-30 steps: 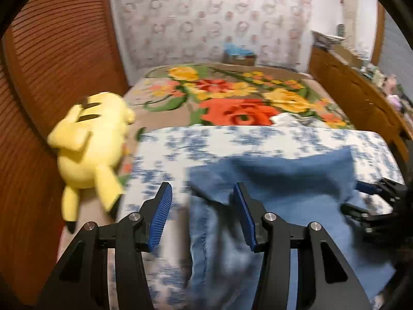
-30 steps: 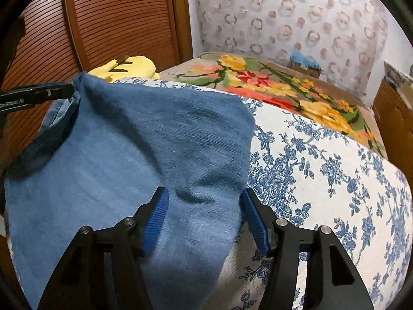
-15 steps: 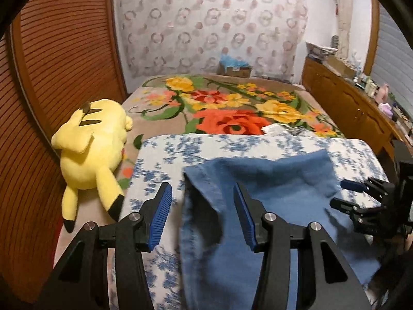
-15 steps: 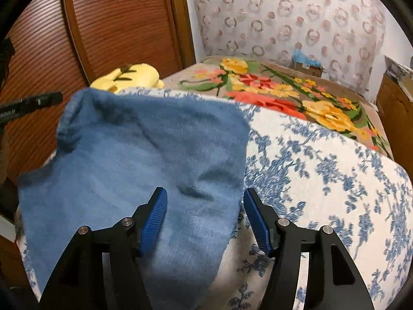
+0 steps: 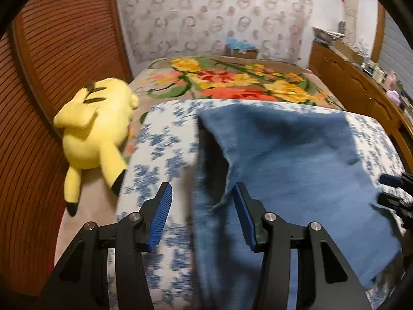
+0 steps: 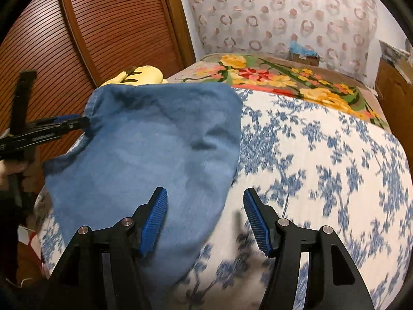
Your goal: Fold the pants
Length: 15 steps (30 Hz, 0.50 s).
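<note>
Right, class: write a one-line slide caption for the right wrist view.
Open right gripper over the right edge of blue pants lying on a blue-floral bedspread, left gripper at their far-left corner.

Patterned wall (image 5: 206, 18), slatted wooden doors (image 6: 108, 25), bed (image 5: 232, 77)

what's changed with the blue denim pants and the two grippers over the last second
The blue denim pants now lie lower and flatter on the blue floral cover. The right gripper shifted toward their right edge. Both grippers, including the left gripper, stayed open, and the yellow plush toy stayed put.
</note>
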Available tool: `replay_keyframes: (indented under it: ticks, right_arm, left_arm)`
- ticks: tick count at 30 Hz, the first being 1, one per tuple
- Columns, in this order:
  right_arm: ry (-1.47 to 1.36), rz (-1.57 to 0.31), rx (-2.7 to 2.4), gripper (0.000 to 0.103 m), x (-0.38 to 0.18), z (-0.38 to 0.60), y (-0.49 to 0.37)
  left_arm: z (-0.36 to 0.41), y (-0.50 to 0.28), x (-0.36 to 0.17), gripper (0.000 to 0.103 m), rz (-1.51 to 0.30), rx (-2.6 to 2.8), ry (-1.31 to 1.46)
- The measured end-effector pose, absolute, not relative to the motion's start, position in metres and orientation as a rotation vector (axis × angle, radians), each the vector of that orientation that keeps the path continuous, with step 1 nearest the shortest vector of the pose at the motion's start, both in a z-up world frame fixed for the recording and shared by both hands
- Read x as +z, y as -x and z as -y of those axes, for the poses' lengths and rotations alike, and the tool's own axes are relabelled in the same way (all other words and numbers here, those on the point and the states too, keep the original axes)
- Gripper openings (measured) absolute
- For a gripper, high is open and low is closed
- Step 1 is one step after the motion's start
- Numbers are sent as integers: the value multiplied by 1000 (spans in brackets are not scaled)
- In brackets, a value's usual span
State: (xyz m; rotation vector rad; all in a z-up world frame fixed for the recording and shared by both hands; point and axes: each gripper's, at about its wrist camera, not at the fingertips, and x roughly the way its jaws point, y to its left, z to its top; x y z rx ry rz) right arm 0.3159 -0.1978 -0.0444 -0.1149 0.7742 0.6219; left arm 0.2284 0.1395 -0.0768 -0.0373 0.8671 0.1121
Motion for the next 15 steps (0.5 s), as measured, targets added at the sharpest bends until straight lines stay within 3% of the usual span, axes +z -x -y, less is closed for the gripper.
replay_keyframes:
  ticks: [6, 15]
  right_arm:
    - [114, -789, 625, 63, -48, 203, -296]
    - [90, -805, 626, 63, -49, 202, -274]
  left_arm:
    - [-159, -226, -91, 51, -898, 152, 65]
    - [-144, -195, -63, 51, -811, 98, 88]
